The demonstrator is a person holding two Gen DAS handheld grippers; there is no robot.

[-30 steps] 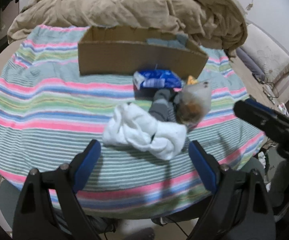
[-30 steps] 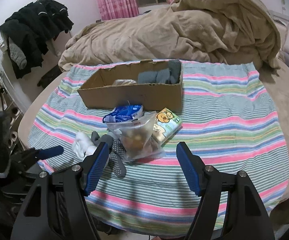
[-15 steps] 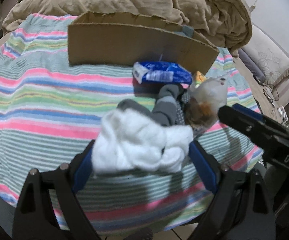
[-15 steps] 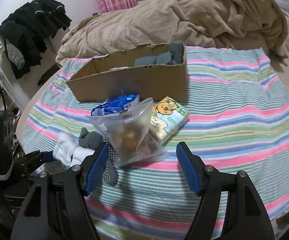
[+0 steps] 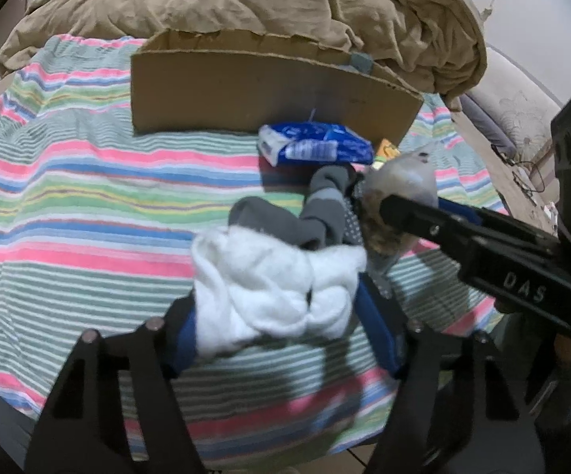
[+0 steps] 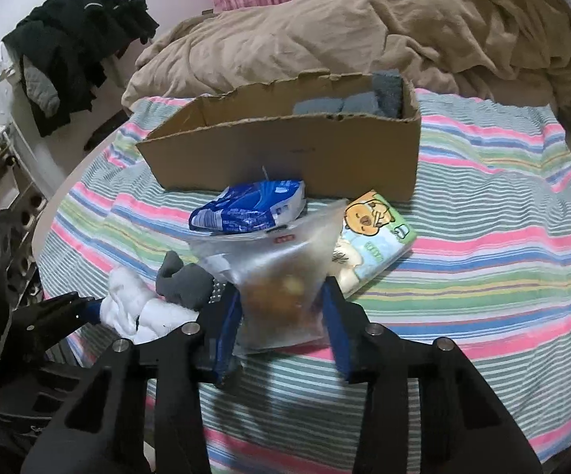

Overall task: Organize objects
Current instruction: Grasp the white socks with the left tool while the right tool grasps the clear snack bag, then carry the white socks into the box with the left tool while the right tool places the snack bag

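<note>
Black gripper frames w/ silver screws, blue fingers [image 5: 376, 328], white "DAS" mark

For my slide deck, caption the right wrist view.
Right gripper closes around a zip bag of snacks before the cardboard box.

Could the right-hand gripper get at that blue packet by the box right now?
Probably not directly: the right gripper already straddles the clear bag, which stands between it and the blue packet.

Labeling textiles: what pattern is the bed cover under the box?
Bed cover: horizontal stripes of pink, green, blue and white. Right wrist view shows it best.
</note>
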